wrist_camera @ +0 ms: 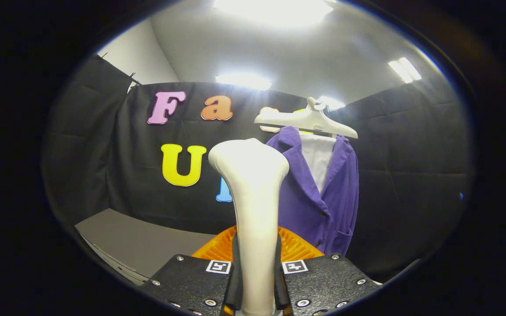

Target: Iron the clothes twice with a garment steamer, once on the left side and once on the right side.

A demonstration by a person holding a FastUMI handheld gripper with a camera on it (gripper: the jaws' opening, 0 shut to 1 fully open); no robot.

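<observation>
A white garment steamer point(253, 206) stands upright between my fingers, its wide head at the top. My gripper point(255, 281) is shut on the steamer's handle, both fingers pressing its sides. Beyond it, a little to the right, a purple corduroy jacket point(323, 193) over a white shirt point(319, 158) hangs on a white hanger point(308, 120) against the booth's black cloth wall. The steamer's head sits level with the jacket's left collar and hides part of its left side. I cannot tell how far the head is from the cloth.
An orange ribbed basket-like thing point(294, 245) sits just behind the steamer's handle, under the jacket's hem. A grey tabletop point(139, 243) stretches away to the left below the wall.
</observation>
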